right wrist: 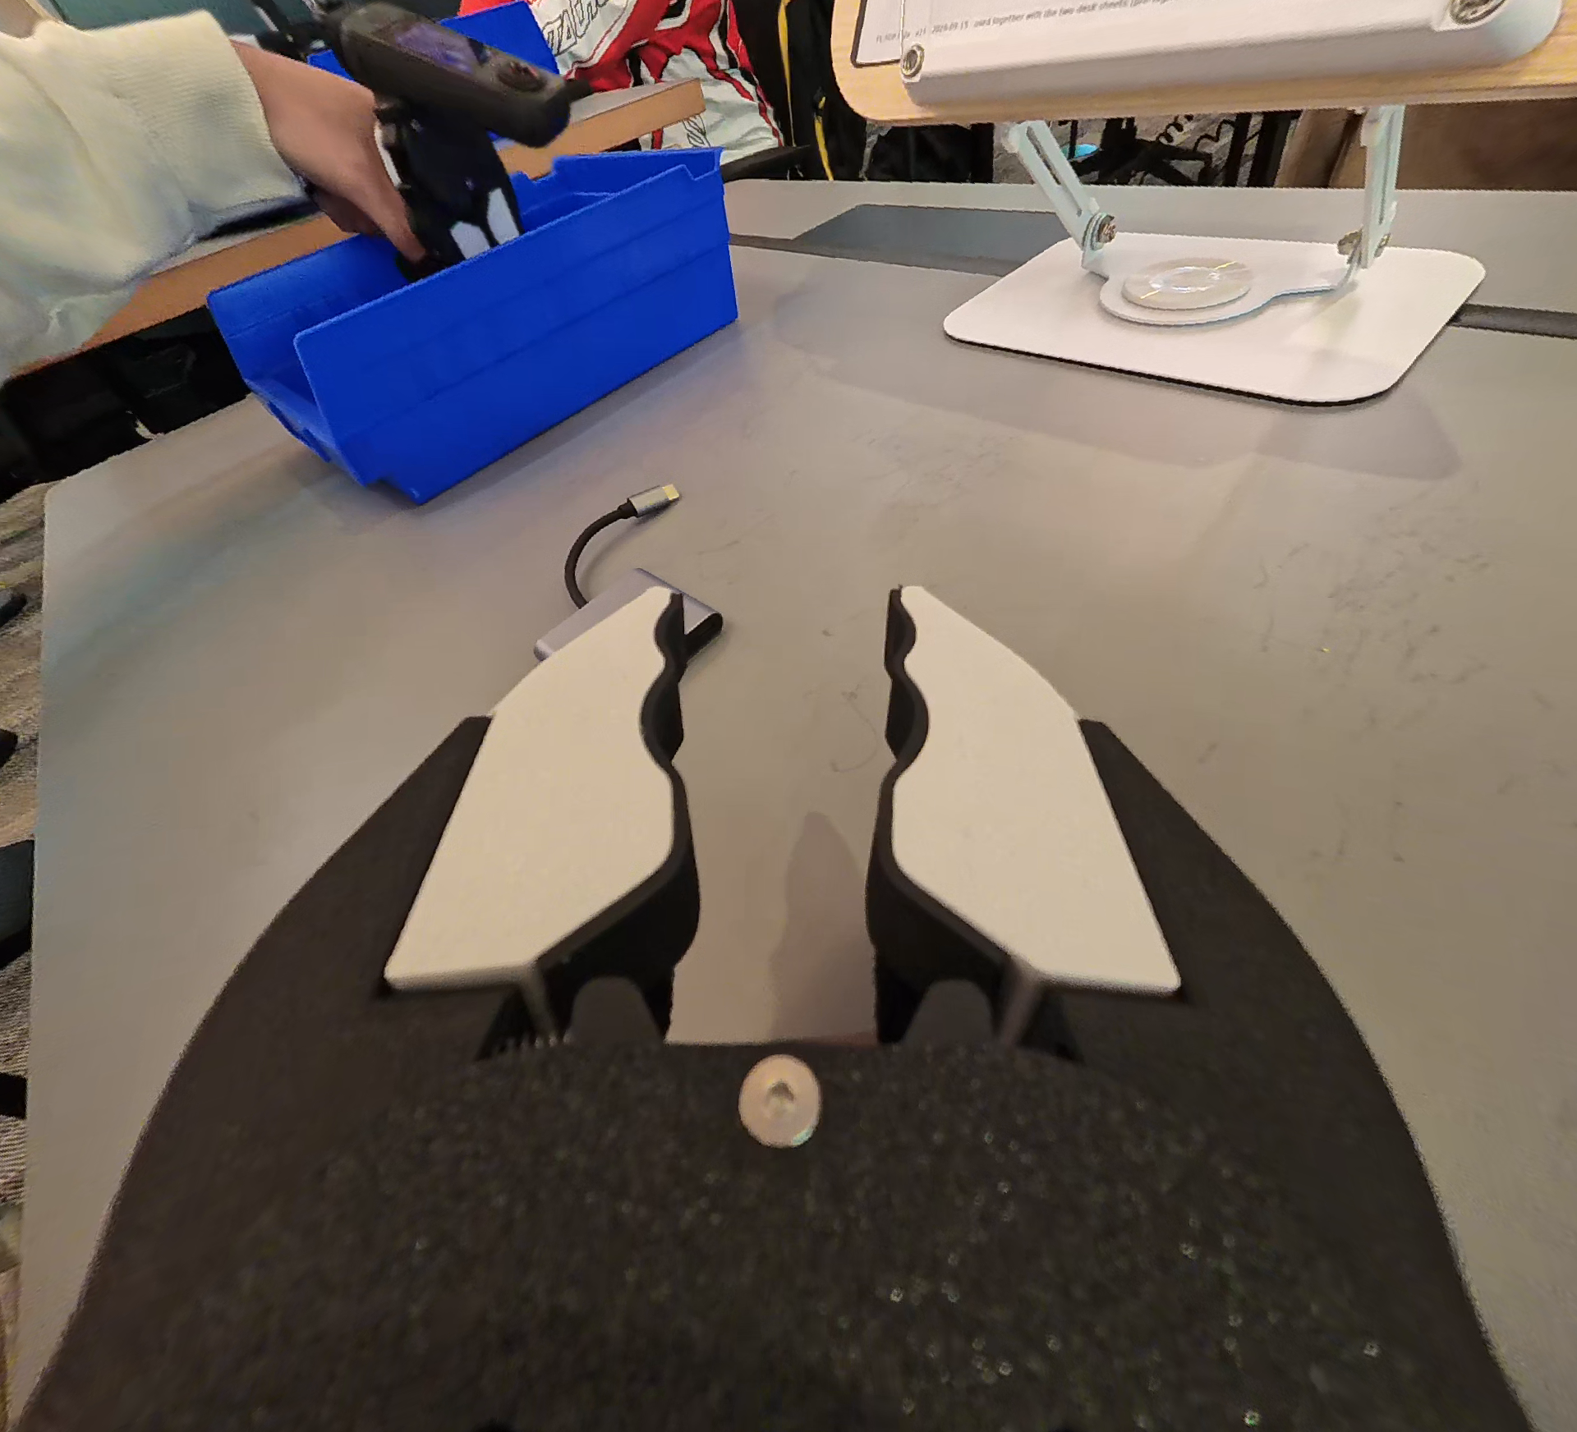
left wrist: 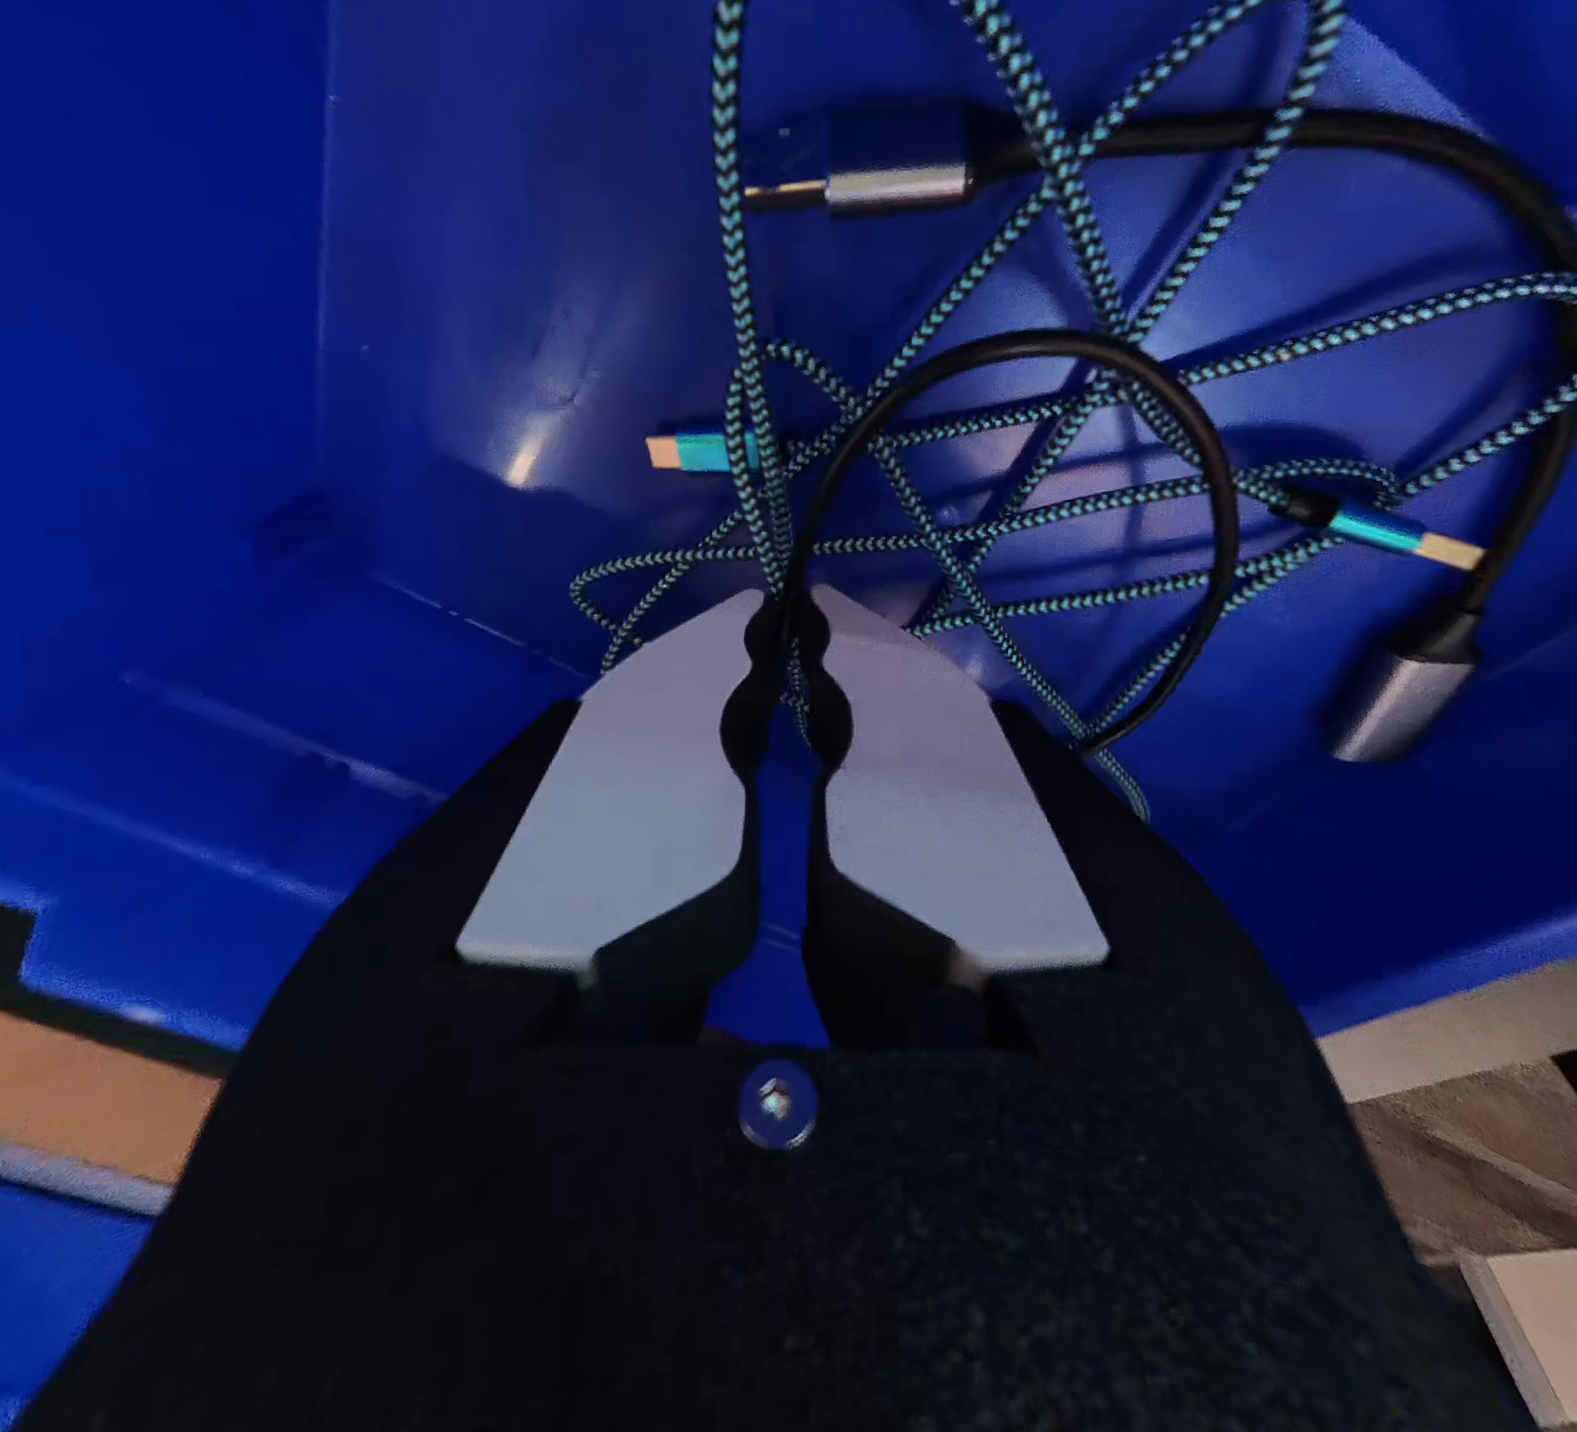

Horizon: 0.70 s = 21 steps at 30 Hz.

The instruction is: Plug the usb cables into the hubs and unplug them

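Observation:
In the left wrist view my left gripper (left wrist: 787, 606) is inside a blue bin (left wrist: 256, 282), shut on a thin black cable (left wrist: 1024, 342) that loops up from the fingertips. A strand of teal braided cable (left wrist: 734, 197) also runs down between the pads. Teal plugs (left wrist: 700, 453) (left wrist: 1399, 538), a grey plug (left wrist: 896, 188) and a grey hub (left wrist: 1399, 700) lie in the tangle. My right gripper (right wrist: 781, 606) is open and empty over the grey table (right wrist: 1109, 581). A grey hub (right wrist: 700, 619) with a short black lead (right wrist: 580, 555) lies partly under its left finger.
The blue bin (right wrist: 512, 350) stands at the table's far left, with the left gripper (right wrist: 461, 214) and a hand reaching into it. A white stand (right wrist: 1212, 316) holding an instruction board is at the far right. A person sits behind the bin.

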Motion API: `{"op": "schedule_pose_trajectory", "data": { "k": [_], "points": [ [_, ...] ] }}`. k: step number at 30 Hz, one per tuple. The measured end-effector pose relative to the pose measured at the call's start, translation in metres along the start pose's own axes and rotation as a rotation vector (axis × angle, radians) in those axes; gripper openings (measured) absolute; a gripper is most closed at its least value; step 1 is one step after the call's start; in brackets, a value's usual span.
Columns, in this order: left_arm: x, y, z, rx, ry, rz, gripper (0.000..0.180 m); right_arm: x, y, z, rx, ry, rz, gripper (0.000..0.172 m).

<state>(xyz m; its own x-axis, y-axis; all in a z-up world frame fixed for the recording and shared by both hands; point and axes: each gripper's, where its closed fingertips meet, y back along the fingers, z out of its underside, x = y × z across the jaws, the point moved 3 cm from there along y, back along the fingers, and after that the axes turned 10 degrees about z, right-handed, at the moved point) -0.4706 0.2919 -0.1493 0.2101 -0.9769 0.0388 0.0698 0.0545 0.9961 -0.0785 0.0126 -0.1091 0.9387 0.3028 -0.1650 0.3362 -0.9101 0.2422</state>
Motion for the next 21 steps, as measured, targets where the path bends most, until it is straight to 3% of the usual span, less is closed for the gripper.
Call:
{"op": "schedule_pose_trajectory", "data": {
  "k": [9, 13, 21],
  "points": [
    [0.023, 0.057, 0.011, 0.043, -0.034, -0.096, 0.005, -0.003, 0.001, 0.0, 0.003, 0.024, 0.003, 0.044],
    [0.025, 0.064, 0.014, 0.019, -0.044, -0.151, 0.005, -0.002, 0.002, 0.0, 0.008, 0.015, 0.002, 0.043],
    [0.028, 0.066, 0.005, 0.103, -0.049, -0.161, 0.003, 0.001, 0.002, 0.0, 0.007, -0.016, -0.004, 0.042]
  ]
}}
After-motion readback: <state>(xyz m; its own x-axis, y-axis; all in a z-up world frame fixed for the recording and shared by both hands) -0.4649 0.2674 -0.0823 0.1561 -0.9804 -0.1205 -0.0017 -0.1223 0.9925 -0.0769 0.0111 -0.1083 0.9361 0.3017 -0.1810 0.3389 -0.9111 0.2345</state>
